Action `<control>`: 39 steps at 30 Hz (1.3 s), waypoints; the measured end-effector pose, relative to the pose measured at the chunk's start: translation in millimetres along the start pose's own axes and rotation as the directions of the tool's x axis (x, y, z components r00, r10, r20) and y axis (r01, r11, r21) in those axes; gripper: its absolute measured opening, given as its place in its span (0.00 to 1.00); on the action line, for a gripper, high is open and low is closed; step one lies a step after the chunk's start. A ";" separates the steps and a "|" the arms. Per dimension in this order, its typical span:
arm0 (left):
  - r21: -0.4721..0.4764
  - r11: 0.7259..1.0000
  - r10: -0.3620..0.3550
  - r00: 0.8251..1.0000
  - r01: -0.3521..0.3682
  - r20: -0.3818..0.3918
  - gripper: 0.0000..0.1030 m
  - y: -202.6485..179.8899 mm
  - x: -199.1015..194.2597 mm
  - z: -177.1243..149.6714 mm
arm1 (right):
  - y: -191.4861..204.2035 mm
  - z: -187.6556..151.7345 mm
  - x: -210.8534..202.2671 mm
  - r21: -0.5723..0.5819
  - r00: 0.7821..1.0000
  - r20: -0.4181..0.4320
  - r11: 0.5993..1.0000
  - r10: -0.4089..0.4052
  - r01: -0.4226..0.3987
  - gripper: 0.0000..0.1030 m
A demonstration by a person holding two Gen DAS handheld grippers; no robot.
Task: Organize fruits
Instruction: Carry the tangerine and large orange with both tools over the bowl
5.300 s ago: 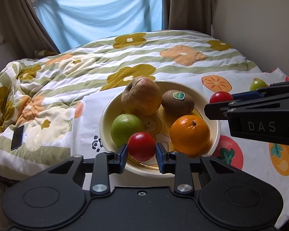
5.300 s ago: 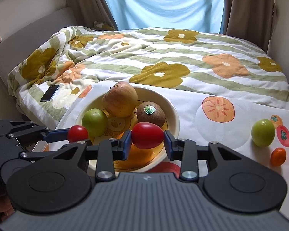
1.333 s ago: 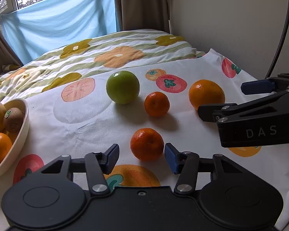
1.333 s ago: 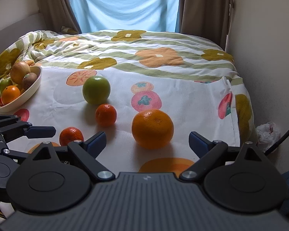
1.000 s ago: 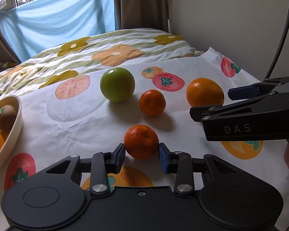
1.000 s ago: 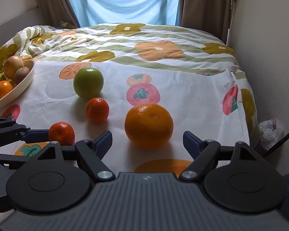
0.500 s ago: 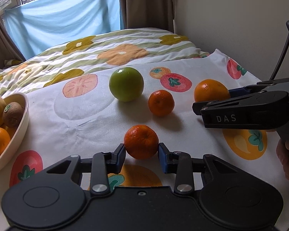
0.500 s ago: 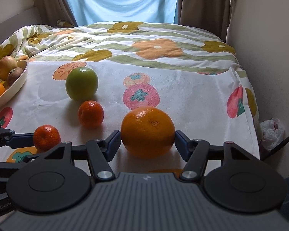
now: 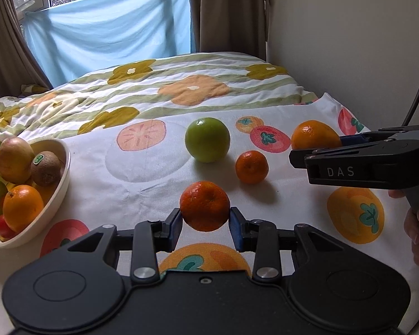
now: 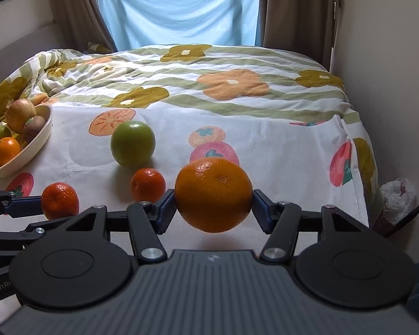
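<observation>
The left gripper (image 9: 204, 224) has its jaws clamped on a mandarin (image 9: 204, 206), a small deep-orange fruit with a dimpled, slightly glossy skin, held just above the cloth (image 9: 153, 167). The right gripper (image 10: 213, 209) has just been closing its jaws and now pinches an orange (image 10: 213, 194), bigger and paler, smooth-skinned with a navel dot on its top; its underside hangs clear of the cloth, with a faint shadow below it.

Just beyond the grippers a second mandarin (image 9: 251, 166) sits on the cloth, and behind it, nearly touching in the right wrist view, a round green apple (image 9: 207, 139). To the left, well apart, a cream bowl (image 9: 62, 173) holds a reddish apple, a kiwi with a green sticker, an orange, a green fruit and something red.

The cloth is white, printed with persimmons and tomatoes, and lies over a bed. Further back lies a quilt (image 10: 223, 83) with green stripes and orange and mustard flowers. Behind it a pale blue sheet (image 10: 178, 8) hangs across the window between brown curtains, and a plain wall runs along the right
</observation>
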State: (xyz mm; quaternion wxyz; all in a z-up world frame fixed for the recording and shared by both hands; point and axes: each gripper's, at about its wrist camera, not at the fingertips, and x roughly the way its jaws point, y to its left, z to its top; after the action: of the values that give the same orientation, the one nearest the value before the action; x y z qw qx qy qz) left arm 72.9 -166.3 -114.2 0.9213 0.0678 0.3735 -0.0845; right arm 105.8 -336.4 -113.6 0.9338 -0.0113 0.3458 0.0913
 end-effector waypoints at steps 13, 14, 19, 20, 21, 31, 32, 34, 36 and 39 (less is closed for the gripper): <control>-0.083 0.992 0.105 0.993 -0.100 0.056 0.39 55.1 -60.7 10.8 | 57.8 41.7 -40.3 -0.062 0.993 0.061 0.993 0.104 -0.100 0.71; -0.088 0.990 0.115 0.992 -0.110 0.058 0.39 61.2 -64.3 10.8 | 65.2 44.7 -42.2 -0.069 0.992 0.063 0.992 0.113 -0.109 0.71; -0.107 0.983 0.156 0.985 -0.148 0.069 0.39 92.6 -82.6 11.9 | 101.4 55.8 -49.7 -0.088 0.985 0.068 0.985 0.156 -0.150 0.71; -0.109 0.982 0.161 0.984 -0.153 0.070 0.39 98.9 -85.9 12.0 | 110.4 57.7 -51.0 -0.092 0.984 0.069 0.983 0.164 -0.158 0.71; -0.110 0.981 0.166 0.984 -0.157 0.072 0.39 104.3 -88.6 12.2 | 117.9 60.3 -51.7 -0.095 0.983 0.070 0.982 0.171 -0.164 0.71; -0.115 0.974 0.202 0.977 -0.193 0.073 0.39 177.8 -106.0 10.2 | 198.7 84.0 -47.0 -0.118 0.972 0.070 0.970 0.223 -0.214 0.71; -0.114 0.975 0.202 0.977 -0.193 0.071 0.39 185.1 -105.7 9.8 | 205.9 86.1 -45.1 -0.118 0.971 0.069 0.969 0.227 -0.218 0.71; -0.110 0.975 0.202 0.977 -0.194 0.066 0.39 199.3 -103.3 9.3 | 222.9 89.2 -40.8 -0.119 0.971 0.066 0.968 0.232 -0.223 0.71; -0.105 0.975 0.203 0.977 -0.196 0.061 0.39 211.7 -100.0 8.2 | 237.9 91.8 -35.1 -0.119 0.971 0.063 0.967 0.233 -0.224 0.71; -0.096 0.977 0.197 0.979 -0.192 0.044 0.39 231.8 -91.8 5.9 | 258.6 94.5 -26.1 -0.112 0.971 0.056 0.968 0.233 -0.226 0.71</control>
State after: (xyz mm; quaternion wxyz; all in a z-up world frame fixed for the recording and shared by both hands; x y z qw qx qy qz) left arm 59.8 68.6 -31.5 0.9369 0.0598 0.3439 0.0216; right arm 101.1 -78.4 -13.9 0.9264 -0.0171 0.3070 0.2172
